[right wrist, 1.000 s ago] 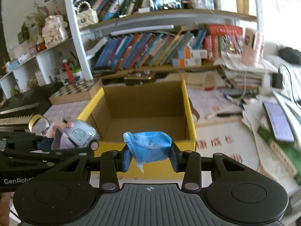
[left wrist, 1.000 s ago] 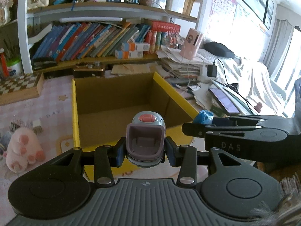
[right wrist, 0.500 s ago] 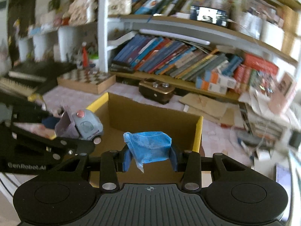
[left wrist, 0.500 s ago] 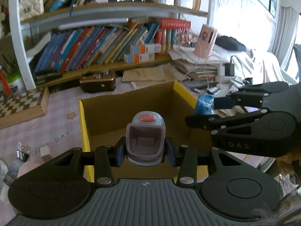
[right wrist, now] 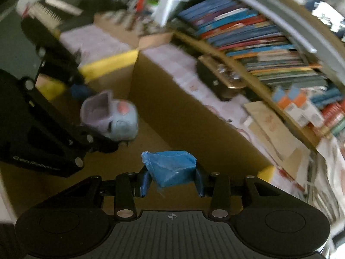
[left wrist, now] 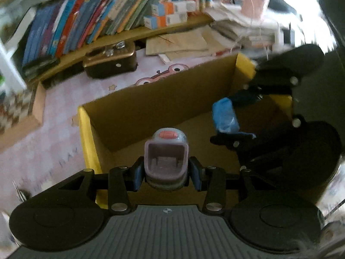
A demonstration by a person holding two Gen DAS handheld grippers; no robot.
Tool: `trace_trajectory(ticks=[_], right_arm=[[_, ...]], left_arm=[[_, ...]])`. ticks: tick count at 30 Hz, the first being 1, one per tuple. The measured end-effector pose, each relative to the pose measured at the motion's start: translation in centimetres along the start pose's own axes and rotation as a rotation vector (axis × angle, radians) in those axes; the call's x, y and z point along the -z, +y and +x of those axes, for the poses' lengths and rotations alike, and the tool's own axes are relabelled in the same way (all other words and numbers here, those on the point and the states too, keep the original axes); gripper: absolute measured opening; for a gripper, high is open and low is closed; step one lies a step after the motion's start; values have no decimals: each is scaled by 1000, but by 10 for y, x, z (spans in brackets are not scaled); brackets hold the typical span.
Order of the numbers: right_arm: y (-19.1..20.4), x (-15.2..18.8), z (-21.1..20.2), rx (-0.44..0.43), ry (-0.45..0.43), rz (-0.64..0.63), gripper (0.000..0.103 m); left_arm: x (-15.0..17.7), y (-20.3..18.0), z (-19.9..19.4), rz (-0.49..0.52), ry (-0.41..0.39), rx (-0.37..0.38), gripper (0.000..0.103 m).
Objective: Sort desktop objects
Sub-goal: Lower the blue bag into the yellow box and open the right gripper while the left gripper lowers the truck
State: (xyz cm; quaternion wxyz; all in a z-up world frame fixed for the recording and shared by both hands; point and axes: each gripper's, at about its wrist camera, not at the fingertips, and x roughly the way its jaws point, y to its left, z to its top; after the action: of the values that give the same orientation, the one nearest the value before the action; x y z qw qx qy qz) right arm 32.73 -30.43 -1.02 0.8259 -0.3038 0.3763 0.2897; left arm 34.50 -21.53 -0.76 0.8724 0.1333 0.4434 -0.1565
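Note:
My left gripper (left wrist: 165, 173) is shut on a small grey and lilac device with a pink button (left wrist: 165, 161), held over the open cardboard box with yellow rim (left wrist: 86, 129). My right gripper (right wrist: 171, 182) is shut on a crumpled blue packet (right wrist: 172, 169), also held inside the box's opening (right wrist: 179, 116). In the left wrist view the right gripper (left wrist: 235, 118) with the blue packet (left wrist: 225, 116) is at the right, over the box. In the right wrist view the left gripper (right wrist: 99, 118) holds the device (right wrist: 112, 116) at the left.
A brown and gold radio-like box (left wrist: 111, 61) stands behind the cardboard box on the pink mat (left wrist: 43, 133). A shelf of books (left wrist: 97, 17) runs along the back. Papers and cables (left wrist: 237, 30) pile at the back right. A chessboard box (left wrist: 19, 112) is at the left.
Both grippers have moved forward and tilted down over the box, each keeping its object. The views are now blurred from motion and look into the box.

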Motion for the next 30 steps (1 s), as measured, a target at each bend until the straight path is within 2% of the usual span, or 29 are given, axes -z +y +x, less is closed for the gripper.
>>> trace_trajectory(ticks=[2, 4, 5, 8, 13, 17, 19, 21, 23, 27, 30], right_arm=[[1, -4, 10, -13, 19, -51, 40], [1, -8, 20, -39, 44, -94, 40], [2, -9, 25, -58, 67, -113, 40], [3, -10, 37, -90, 104, -147, 40], [3, -9, 46, -122, 147, -168, 40], [2, -9, 47, -127, 152, -173, 41], [2, -9, 47, -121, 145, -173, 42], [1, -9, 46, -109, 132, -163, 55], [0, -9, 42, -85, 101, -160, 64], [-3, -5, 25, -66, 45, -127, 66], [-7, -2, 4, -61, -19, -87, 66]], left_arm=[[-5, -2, 7, 38, 16, -2, 40], [-11, -3, 14, 59, 39, -4, 30], [-12, -5, 17, 74, 49, -6, 29], [-15, -9, 25, 122, 67, -24, 29], [-16, -5, 35, 111, 98, -20, 28], [-16, -4, 33, 111, 87, -21, 29], [-16, -5, 30, 112, 74, -25, 35], [-15, -6, 26, 102, 61, -8, 43], [-14, -9, 19, 96, 43, -28, 44], [-11, -2, -8, 50, -33, -34, 64], [-8, 5, -32, -6, -95, -41, 66]])
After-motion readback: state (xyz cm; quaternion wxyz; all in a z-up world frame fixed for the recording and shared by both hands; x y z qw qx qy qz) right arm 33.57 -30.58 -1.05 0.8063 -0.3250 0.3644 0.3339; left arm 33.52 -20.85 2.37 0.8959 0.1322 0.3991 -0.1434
